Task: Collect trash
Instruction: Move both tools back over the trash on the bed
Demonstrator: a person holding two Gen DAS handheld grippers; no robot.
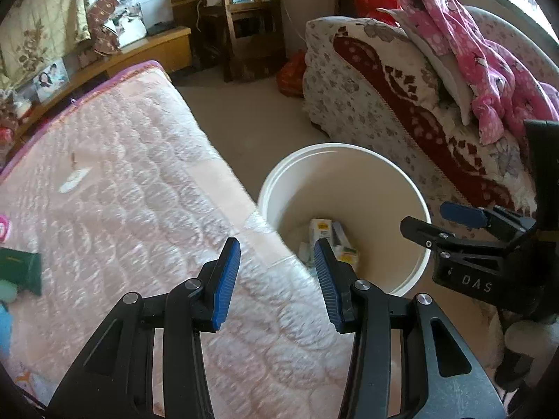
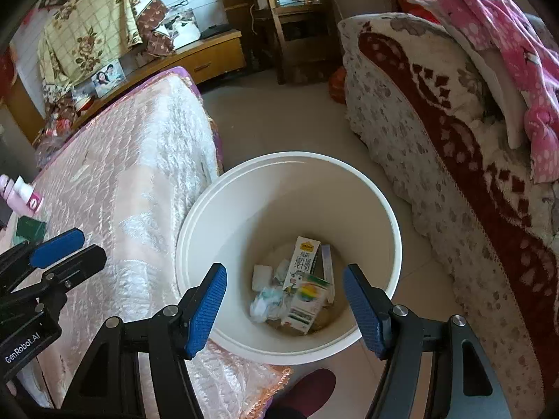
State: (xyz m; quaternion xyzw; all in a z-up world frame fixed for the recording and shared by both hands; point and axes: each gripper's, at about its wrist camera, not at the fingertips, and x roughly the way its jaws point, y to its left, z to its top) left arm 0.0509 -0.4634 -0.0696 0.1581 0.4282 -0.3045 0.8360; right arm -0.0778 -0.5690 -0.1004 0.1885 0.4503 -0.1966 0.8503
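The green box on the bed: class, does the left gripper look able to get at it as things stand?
Probably yes. The left gripper is open and empty, and the green box lies uncovered on the bed to its left, with only bare quilt between.

A white trash bin (image 2: pixel 370 188) holds a white-and-yellow milk carton (image 2: pixel 302 262). The bedspread (image 1: pixel 139 181) is pink, quilted; the sofa cover (image 2: pixel 436 139) is cream with dark-red floral bands.
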